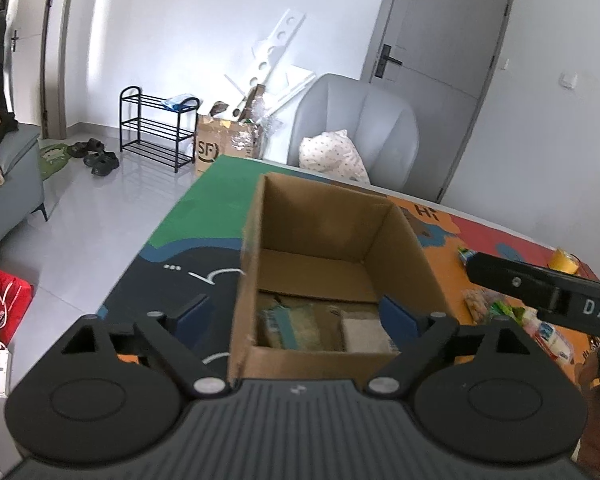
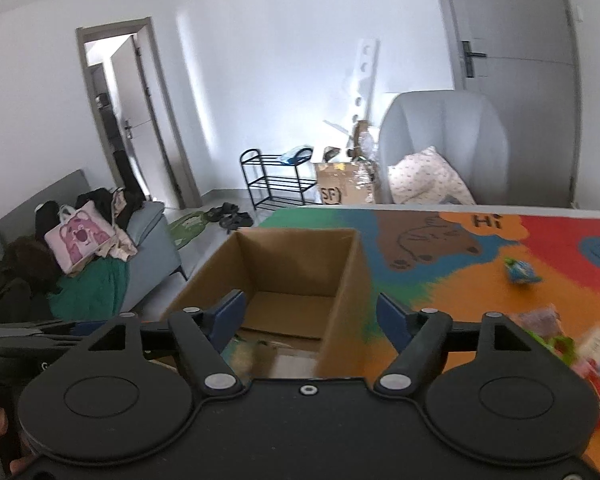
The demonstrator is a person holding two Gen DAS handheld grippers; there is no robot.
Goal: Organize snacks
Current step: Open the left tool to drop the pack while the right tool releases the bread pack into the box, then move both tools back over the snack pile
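A bright play mat (image 2: 480, 292) covers the table, and an open cardboard box (image 1: 324, 264) stands on it with a few packets (image 1: 296, 322) lying flat on its bottom. More snacks (image 2: 592, 352) sit loose on the mat to the right of the box. The left gripper (image 1: 296, 316) hangs over the box's near edge with its fingers spread wide and empty, and the right gripper (image 2: 310, 316) beside it is spread and empty too.
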